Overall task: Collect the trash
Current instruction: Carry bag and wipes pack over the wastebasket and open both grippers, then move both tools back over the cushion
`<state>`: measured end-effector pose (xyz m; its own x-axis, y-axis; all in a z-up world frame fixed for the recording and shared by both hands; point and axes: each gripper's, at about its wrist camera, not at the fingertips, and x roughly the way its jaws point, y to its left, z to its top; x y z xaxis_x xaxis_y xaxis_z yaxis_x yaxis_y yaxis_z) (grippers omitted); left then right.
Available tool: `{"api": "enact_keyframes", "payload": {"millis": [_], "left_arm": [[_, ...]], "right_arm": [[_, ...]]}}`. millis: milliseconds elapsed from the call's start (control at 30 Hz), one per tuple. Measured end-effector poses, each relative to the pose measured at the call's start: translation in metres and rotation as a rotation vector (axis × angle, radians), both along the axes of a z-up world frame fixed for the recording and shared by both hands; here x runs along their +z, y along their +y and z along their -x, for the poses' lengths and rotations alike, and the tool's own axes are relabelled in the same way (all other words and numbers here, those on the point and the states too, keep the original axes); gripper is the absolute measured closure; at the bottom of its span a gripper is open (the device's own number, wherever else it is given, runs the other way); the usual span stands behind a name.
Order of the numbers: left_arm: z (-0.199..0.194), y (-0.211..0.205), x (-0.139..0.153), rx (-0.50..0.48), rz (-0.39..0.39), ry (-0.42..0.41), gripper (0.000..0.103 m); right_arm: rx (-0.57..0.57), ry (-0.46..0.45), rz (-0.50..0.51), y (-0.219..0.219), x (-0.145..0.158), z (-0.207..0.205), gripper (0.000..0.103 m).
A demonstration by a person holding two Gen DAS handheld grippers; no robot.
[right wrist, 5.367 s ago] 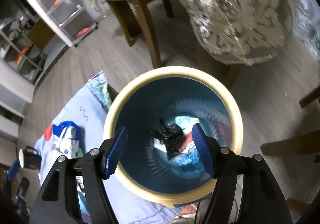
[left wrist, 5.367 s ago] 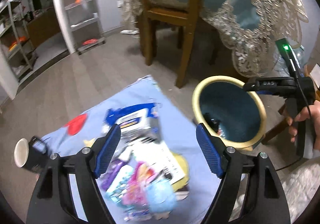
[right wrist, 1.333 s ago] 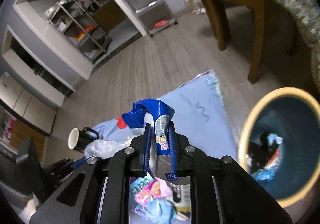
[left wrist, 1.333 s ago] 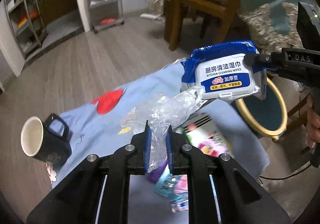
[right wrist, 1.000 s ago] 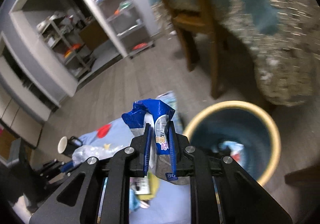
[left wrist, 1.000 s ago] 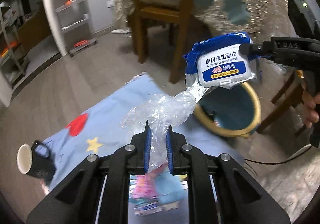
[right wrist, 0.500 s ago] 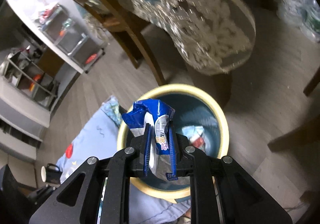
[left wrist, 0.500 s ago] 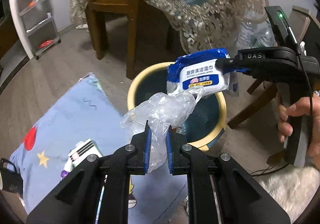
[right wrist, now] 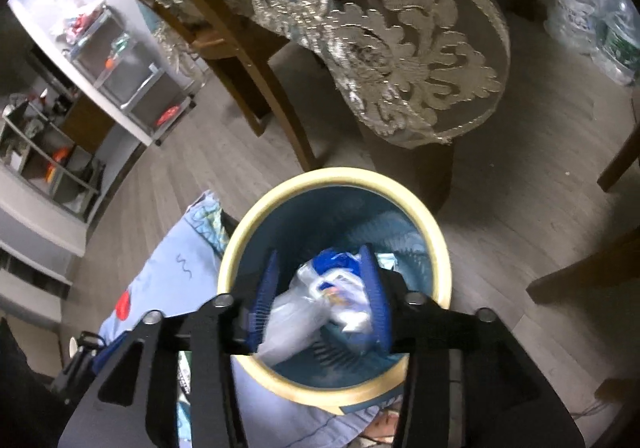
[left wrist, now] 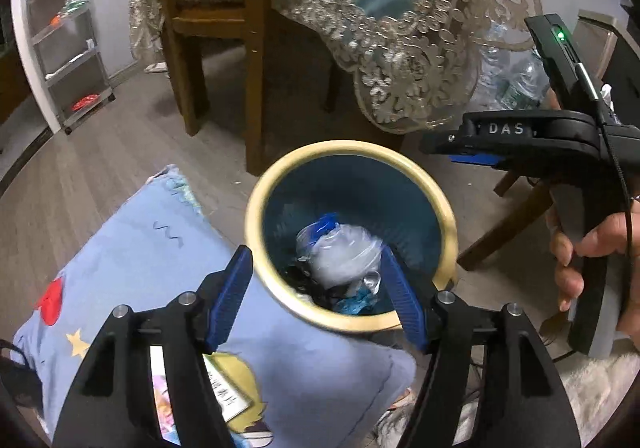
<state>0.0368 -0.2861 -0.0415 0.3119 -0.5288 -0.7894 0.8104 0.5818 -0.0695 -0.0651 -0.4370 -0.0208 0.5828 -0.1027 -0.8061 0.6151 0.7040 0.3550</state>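
Both pairs of fingers are spread wide and hold nothing: the left gripper (left wrist: 318, 296) and the right gripper (right wrist: 320, 298) hang over the bin (left wrist: 448, 216). The clear plastic bag (left wrist: 340, 252) and blue wipes packet (right wrist: 334, 260) lie inside it. Best to lift both straight up clear of the rim before swinging back to the wrappers (left wrist: 216, 392) on the blue cloth (left wrist: 132, 232).

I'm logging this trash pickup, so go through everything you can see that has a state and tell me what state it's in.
Left gripper: open, empty, over the bin.
Right gripper: open, above the bin mouth.
Trash bin: upright, uncovered, partly filled.
Clear plastic bag: crumpled, inside the bin.
Blue wipes pack: released, in the bin.
Blue cloth: spread on the floor, printed papers still on it.
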Motion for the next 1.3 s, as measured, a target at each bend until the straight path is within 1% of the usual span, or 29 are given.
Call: {"api": "enact_keyframes", "payload": {"millis": [33,100,233,267,400,500,600,667,767,933,1033,1133,1300], "left_arm": [[-0.002,0.006,0.002,0.012,-0.001,-0.005,0.037],[-0.006,0.019,0.006,0.043,-0.003,-0.009,0.035],[-0.011,0.050,0.020,0.105,0.002,-0.030,0.032],[-0.012,0.058,0.024,0.122,0.006,-0.036,0.029],[-0.013,0.098,0.039,0.195,0.020,-0.052,0.023],[-0.012,0.132,0.050,0.252,0.020,-0.077,0.022],[-0.010,0.164,0.059,0.303,0.032,-0.085,0.022],[-0.009,0.182,0.064,0.331,0.039,-0.088,0.022],[-0.006,0.209,0.068,0.373,0.044,-0.099,0.022],[-0.002,0.242,0.063,0.427,0.034,-0.101,0.022],[-0.002,0.255,0.056,0.454,0.036,-0.087,0.022],[-0.004,0.263,0.046,0.464,0.019,-0.077,0.022],[-0.013,0.268,0.027,0.483,-0.007,-0.030,0.022]], "right_arm": [[0.008,0.000,0.003,0.002,0.001,-0.002,0.048],[0.036,-0.003,0.019,0.009,0.005,-0.004,0.037],[0.112,-0.014,0.056,0.030,0.018,-0.010,0.029],[0.128,-0.023,0.060,0.037,0.023,-0.011,0.026],[0.187,-0.061,0.071,0.064,0.041,-0.014,0.021],[0.239,-0.097,0.078,0.090,0.054,-0.017,0.020],[0.290,-0.120,0.111,0.113,0.064,-0.018,0.019],[0.310,-0.131,0.122,0.125,0.065,-0.019,0.018],[0.348,-0.137,0.108,0.148,0.064,-0.018,0.018],[0.412,-0.163,0.087,0.184,0.062,-0.019,0.017],[0.458,-0.154,0.077,0.208,0.056,-0.019,0.017],[0.491,-0.112,0.056,0.221,0.042,-0.022,0.017],[0.505,-0.051,0.084,0.226,0.028,-0.026,0.017]]}}
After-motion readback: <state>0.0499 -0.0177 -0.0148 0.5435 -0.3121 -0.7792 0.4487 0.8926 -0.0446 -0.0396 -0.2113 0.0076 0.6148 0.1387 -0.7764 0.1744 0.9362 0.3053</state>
